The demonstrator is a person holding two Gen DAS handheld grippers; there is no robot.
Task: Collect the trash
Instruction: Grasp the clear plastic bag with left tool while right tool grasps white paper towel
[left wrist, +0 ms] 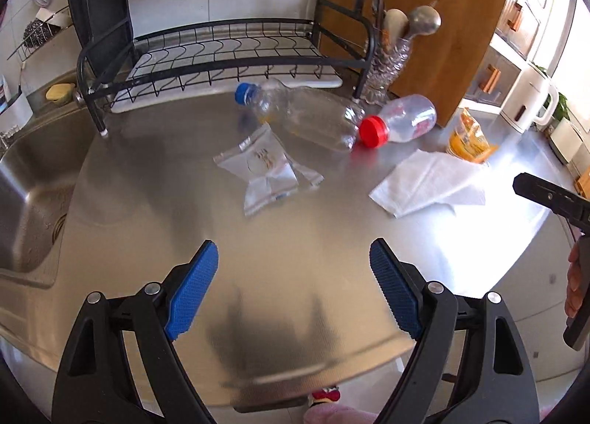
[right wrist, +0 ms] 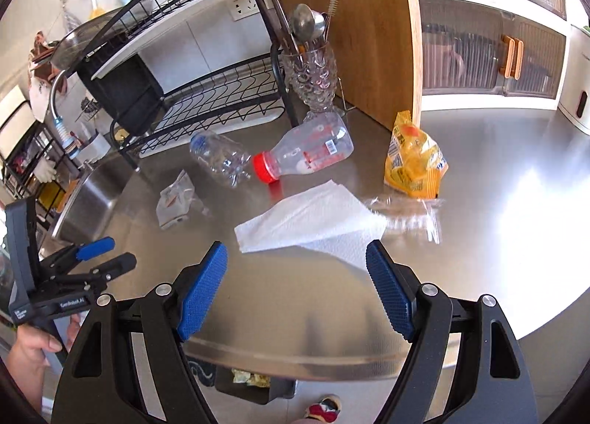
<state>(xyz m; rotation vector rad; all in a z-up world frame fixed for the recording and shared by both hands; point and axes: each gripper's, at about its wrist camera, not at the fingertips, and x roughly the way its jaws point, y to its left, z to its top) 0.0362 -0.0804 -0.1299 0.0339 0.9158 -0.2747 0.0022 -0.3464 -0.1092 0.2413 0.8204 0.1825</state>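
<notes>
"GenRobot.AI" — printed on the left gripper (right wrist: 97, 258).

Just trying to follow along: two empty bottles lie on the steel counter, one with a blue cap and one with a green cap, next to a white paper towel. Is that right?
Nearly. The second bottle's cap is red, not green, as the right wrist view shows. The rest holds: the blue-capped bottle and this bottle both lie on the steel counter near the white paper towel.

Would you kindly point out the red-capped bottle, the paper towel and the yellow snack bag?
Red-capped bottle (right wrist: 313, 153): right wrist view, on its clear body.
Paper towel (right wrist: 313, 217): right wrist view, on the middle of the sheet.
Yellow snack bag (right wrist: 413, 162): right wrist view, on its front face.
</notes>
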